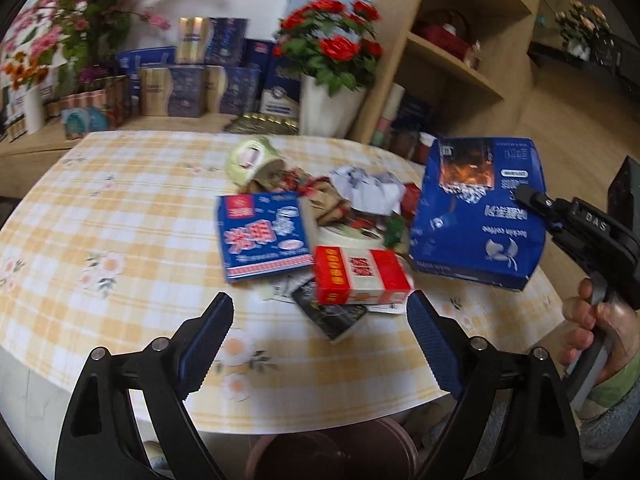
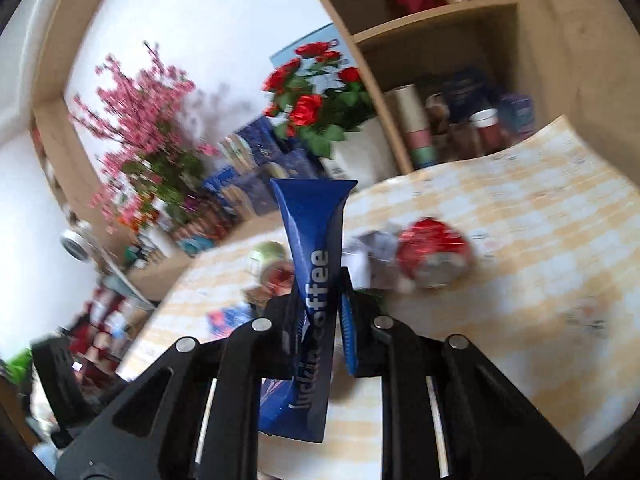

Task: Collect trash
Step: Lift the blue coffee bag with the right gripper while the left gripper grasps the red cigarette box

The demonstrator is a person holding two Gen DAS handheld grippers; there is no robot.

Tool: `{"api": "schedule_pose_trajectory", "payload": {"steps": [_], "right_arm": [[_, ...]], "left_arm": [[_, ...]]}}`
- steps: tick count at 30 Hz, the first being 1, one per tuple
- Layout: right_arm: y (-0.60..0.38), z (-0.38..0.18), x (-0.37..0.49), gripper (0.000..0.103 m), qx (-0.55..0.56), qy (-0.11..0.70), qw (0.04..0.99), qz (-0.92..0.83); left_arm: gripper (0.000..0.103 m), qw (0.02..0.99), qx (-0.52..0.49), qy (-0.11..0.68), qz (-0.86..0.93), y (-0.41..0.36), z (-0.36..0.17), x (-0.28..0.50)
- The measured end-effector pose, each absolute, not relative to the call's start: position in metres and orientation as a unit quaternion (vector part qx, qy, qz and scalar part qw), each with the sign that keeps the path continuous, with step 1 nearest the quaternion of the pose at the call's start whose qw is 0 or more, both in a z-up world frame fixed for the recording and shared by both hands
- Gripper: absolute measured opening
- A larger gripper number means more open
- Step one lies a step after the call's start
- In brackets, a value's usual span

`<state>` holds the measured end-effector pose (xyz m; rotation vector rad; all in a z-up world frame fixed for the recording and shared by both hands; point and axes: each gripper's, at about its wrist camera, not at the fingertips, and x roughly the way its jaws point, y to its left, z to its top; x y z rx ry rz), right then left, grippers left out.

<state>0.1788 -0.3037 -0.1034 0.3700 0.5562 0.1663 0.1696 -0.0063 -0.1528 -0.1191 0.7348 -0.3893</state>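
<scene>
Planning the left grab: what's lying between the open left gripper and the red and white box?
Left wrist view: only a dark packet under the red and white box, then bare tablecloth back to the left gripper.

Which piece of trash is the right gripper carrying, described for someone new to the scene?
Start at the round table with the yellow checked cloth and find the trash pile near its middle. At the pile's right edge, a flattened blue coffee bag hangs above the cloth, clamped by the right gripper. It is the largest blue item there, with white "coffee" lettering.
</scene>
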Motion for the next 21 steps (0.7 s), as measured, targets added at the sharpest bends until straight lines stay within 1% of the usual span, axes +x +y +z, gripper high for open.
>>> {"api": "schedule_pose_trajectory", "payload": {"steps": [5, 8, 10, 18, 21], "right_arm": [[-0.317, -0.112, 0.160, 0.019, 0.101, 0.309, 0.945, 0.040], [-0.318, -0.124, 0.158, 0.019, 0.074, 0.338, 0.938, 0.029], [-0.320, -0.132, 0.159, 0.019, 0.075, 0.350, 0.933, 0.028], [-0.318, -0.134, 0.158, 0.020, 0.089, 0.338, 0.936, 0.038], [-0.315, -0.139, 0.160, 0.020, 0.095, 0.343, 0.933, 0.043]], "left_arm": [[0.087, 0.902, -0.036, 0.373, -0.215, -0.038, -0.161, 0.182], [0.087, 0.894, -0.033, 0.388, -0.222, -0.052, -0.166, 0.190], [0.087, 0.889, -0.036, 0.399, -0.220, -0.056, -0.170, 0.197], [0.087, 0.878, -0.062, 0.432, -0.197, -0.058, -0.181, 0.221], [0.087, 0.877, -0.043, 0.440, -0.188, -0.067, -0.183, 0.227]]}}
